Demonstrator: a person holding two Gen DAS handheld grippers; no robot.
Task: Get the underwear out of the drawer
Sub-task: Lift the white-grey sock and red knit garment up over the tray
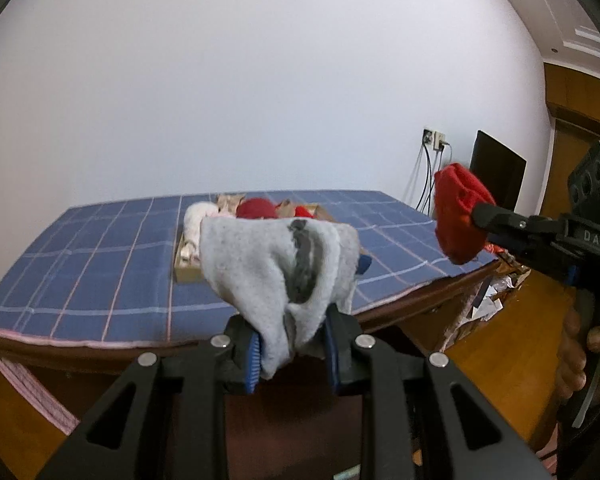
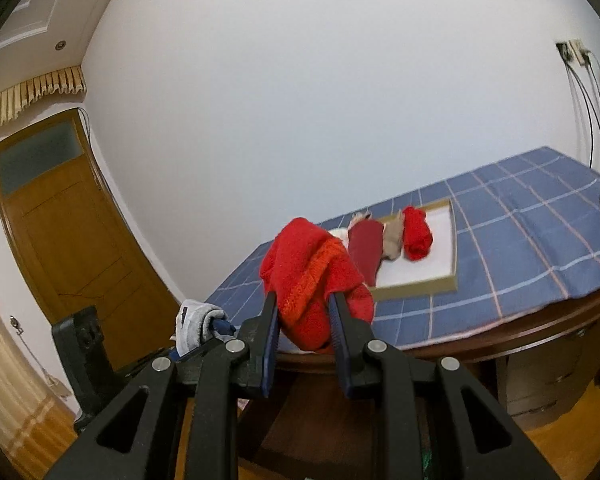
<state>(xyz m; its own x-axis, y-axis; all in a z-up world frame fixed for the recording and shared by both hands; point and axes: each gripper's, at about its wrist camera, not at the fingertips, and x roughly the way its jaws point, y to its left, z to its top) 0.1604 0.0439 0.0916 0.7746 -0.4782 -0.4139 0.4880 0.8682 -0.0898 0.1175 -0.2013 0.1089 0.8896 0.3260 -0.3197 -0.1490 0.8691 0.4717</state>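
Left claw: nearest to my left camera, my left gripper [image 1: 294, 354] is pinched onto a grey garment [image 1: 276, 276]. The blue pads press into the cloth from both sides, and it bunches between them.
Grey garment: I see it held up off the table, standing above the jaws and fanning out wide. A darker grey band runs down its middle. In my right camera it shows as a small pale bundle [image 2: 196, 326] at the tip of the other tool, low on the left.
Right claw: my right gripper [image 2: 304, 330] is squeezed onto a red garment [image 2: 314, 280], a thick knit bundle bulging above and below the pads. From the left camera I see the same red piece [image 1: 458, 216] clear of the table, beyond its right edge, with a hand [image 1: 580, 350] around the tool's handle.
Table: a blue checked cloth [image 2: 520, 236] covers a wooden table; its edge lies just beyond both claws.
Drawer: a shallow tan tray-like drawer [image 2: 452, 248] sits on the cloth, well past the table edge, with a white floor.
Left in the drawer: a rolled red piece [image 2: 416, 234], a beige piece [image 2: 394, 242] beside it, a dark red folded one [image 2: 366, 250], and a white piece [image 1: 196, 224] at the far left end.
Far: a plain white wall; a wooden door [image 2: 72, 240] on my right camera's left side.
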